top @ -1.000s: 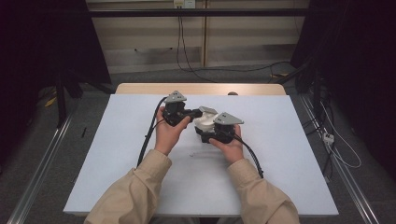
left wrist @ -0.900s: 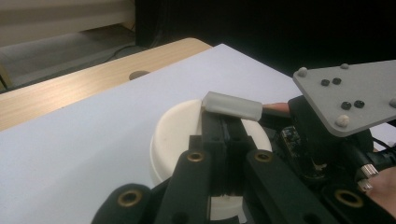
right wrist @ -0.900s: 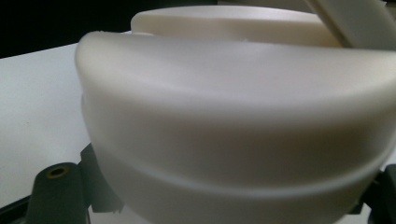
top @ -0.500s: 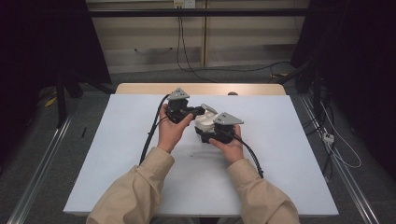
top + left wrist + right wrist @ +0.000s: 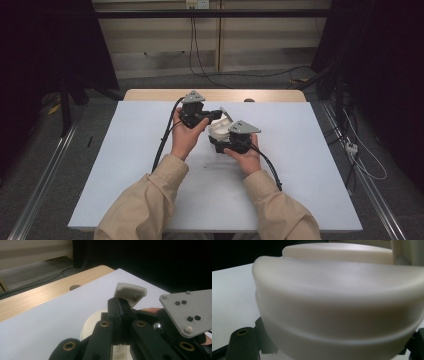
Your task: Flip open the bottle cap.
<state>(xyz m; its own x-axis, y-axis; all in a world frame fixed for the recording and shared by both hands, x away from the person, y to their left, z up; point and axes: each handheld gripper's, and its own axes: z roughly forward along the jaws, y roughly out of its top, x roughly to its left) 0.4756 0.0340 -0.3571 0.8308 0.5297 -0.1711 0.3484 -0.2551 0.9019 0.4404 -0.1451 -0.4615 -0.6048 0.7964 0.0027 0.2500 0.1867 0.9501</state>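
Both grippers' fingers clamp the cream container (image 5: 220,131), left (image 5: 120,312) pinching its flap.

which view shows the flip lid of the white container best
The left gripper view: the lid stands upright, pinched by the left claw. The high view shows it small; the right gripper view shows mostly the container's body.

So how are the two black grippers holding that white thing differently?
The left black gripper pinches the white plastic container's thin raised flap, jaws nearly together. The right black gripper hugs the container's wide round body, jaws spread apart. Both are gripping the same container.
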